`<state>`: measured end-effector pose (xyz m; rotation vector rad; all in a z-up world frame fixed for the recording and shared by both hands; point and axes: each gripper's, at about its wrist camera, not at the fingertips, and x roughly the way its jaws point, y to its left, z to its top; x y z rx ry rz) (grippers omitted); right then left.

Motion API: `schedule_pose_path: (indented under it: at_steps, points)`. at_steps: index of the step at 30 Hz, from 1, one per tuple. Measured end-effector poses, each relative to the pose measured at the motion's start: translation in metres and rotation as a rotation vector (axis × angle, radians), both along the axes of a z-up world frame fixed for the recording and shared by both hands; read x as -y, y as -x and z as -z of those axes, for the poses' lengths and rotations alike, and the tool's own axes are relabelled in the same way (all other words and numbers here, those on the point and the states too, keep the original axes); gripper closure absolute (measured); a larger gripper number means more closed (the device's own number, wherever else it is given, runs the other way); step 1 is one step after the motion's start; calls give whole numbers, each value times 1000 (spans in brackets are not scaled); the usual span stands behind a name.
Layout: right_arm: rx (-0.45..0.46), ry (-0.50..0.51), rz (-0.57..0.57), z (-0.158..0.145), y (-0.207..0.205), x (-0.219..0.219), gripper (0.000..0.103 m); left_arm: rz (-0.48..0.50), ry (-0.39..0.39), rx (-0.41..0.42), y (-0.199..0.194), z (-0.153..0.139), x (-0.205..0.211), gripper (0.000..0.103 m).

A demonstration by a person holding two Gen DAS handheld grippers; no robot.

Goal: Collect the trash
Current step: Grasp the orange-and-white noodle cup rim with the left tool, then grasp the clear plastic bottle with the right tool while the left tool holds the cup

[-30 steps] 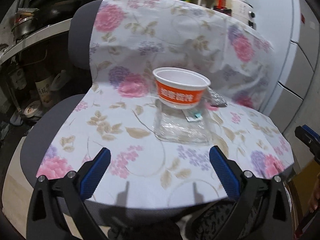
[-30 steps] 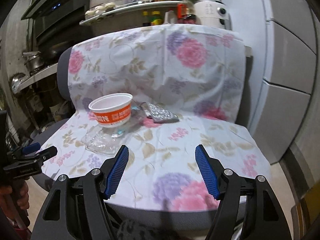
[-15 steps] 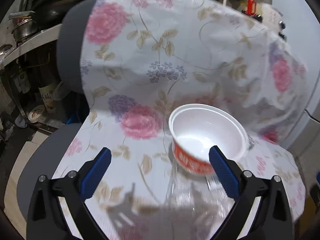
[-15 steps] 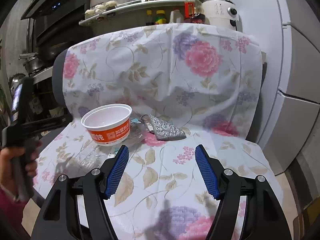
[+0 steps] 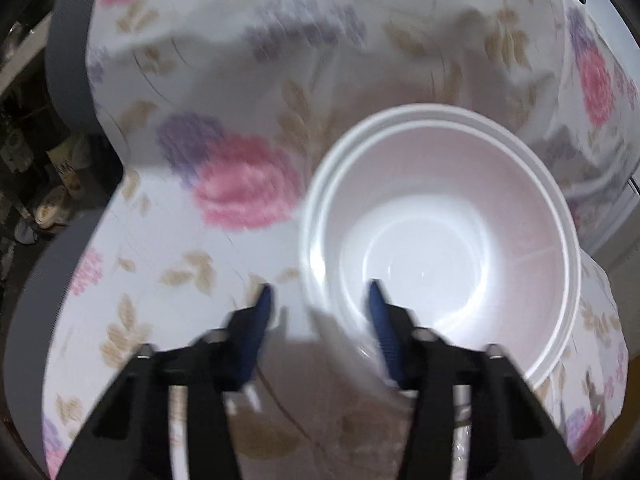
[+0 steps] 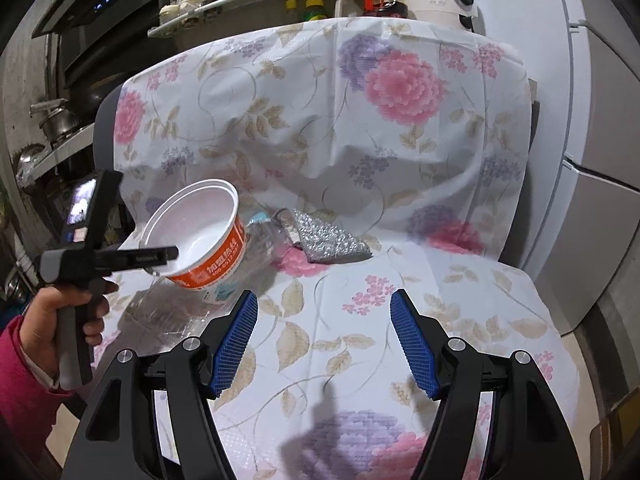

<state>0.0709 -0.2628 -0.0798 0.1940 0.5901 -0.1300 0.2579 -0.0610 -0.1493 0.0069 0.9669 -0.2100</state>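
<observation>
The instant-noodle bowl (image 6: 196, 236), white inside with an orange band, is the piece of trash we take first; it sits at the left side of the chair seat, on the floral cloth (image 6: 360, 140), and in the right wrist view it is tipped toward the left gripper (image 5: 318, 300), with its far side lifted. We hold it by the near wall: in the left wrist view 1 blue finger stands inside the bowl and the other outside it, so the rim is between them, and the jaws have just been closing to a narrow gap. The picture is blurred, so we judge, and cannot fully confirm, that the pads already press on the wall. A grip on the rim is sensible, we think, because the bowl is too wide to take whole. Under and in front of the bowl lies a clear plastic wrapper (image 6: 176, 312), and a silver foil packet (image 6: 332, 244) lies just beside it to the right; both are trash not yet collected. The right gripper (image 6: 324, 340) hangs over the front of the seat with its jaws wide and nothing between them, probably waiting for the packet. Compared with 1 second earlier, the bowl stood upright and apart from the left gripper, whose jaws were wide open; now it is much nearer and tilted.
</observation>
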Motion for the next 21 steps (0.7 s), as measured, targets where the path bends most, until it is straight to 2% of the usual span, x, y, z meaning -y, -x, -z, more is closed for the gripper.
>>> schedule_pose_path:
  at_steps: [2,5,10,14,19,21]
  points:
    - [6,13,-2,-3,5,-3,33,1,40,-6,6,-2,-2,92]
    - [10,17,-5,-6,10,-8,33,13,97,62,24,-20,-7,99]
    - [17,19,-23,-10,10,-17,33,-3,162,197,61,-53,-27,100]
    - [27,26,-51,-11,-3,-26,30,-78,153,290,88,-77,-53,100]
    - [12,33,-82,0,-32,-38,30,-164,129,312,94,-82,-83,100]
    - [7,28,-89,6,-47,-42,34,-192,132,305,92,-78,-93,100]
